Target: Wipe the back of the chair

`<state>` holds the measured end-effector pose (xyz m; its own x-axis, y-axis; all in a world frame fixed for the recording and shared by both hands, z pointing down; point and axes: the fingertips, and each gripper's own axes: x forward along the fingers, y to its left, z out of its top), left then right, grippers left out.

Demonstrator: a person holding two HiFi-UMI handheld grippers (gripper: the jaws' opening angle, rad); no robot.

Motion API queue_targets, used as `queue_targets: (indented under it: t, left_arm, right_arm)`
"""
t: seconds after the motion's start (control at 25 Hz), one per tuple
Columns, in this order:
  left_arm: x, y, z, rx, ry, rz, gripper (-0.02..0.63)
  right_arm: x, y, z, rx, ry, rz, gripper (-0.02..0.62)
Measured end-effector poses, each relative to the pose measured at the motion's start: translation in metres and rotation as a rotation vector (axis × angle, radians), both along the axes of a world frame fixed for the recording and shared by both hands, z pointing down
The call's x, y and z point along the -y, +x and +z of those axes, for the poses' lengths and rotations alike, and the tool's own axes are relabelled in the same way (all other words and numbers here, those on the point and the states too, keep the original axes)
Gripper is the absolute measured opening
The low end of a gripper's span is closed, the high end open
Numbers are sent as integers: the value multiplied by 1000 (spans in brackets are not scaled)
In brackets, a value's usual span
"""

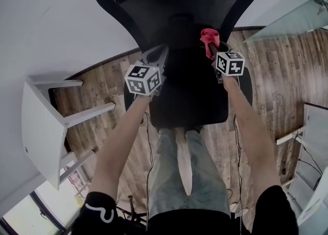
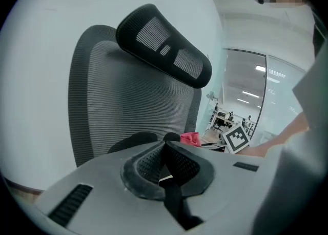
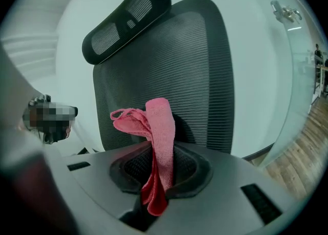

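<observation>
Right hand-held gripper [image 3: 160,149] pinches a pink cloth [image 3: 158,118] upright before the chair back [image 3: 205,64]; left hand-held gripper [image 2: 165,147] closed.

A wood-plank floor [image 1: 271,70] met a curved white wall [image 1: 51,13]. A white shelf unit [image 1: 38,121] stood at the left and a glass panel [image 1: 289,21] at the upper right. Thin black cables [image 1: 149,152] lay on the floor.

A crumpled pink cloth [image 3: 160,136] stands upright before the black mesh chair back [image 3: 179,59].
</observation>
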<state>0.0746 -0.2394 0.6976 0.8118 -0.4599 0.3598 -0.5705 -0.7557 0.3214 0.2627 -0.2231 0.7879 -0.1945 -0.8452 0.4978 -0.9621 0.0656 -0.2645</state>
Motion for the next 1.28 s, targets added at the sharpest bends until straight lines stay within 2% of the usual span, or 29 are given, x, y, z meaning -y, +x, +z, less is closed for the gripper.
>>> queue_targets:
  t: [0.76,1.04,1.28]
  left_arm:
    - [32,-204,19,10,-35,-208,23]
    - [29,-258,29,20,-55,-245,23]
    - [26,-294,41,18,-72,-274,23]
  right_arm:
    - [65,-225,16,21,-26,-240,77]
    - [74,-280,30,-1,-69,-271,75]
    - [78,-309,44,2,-96,-280,74]
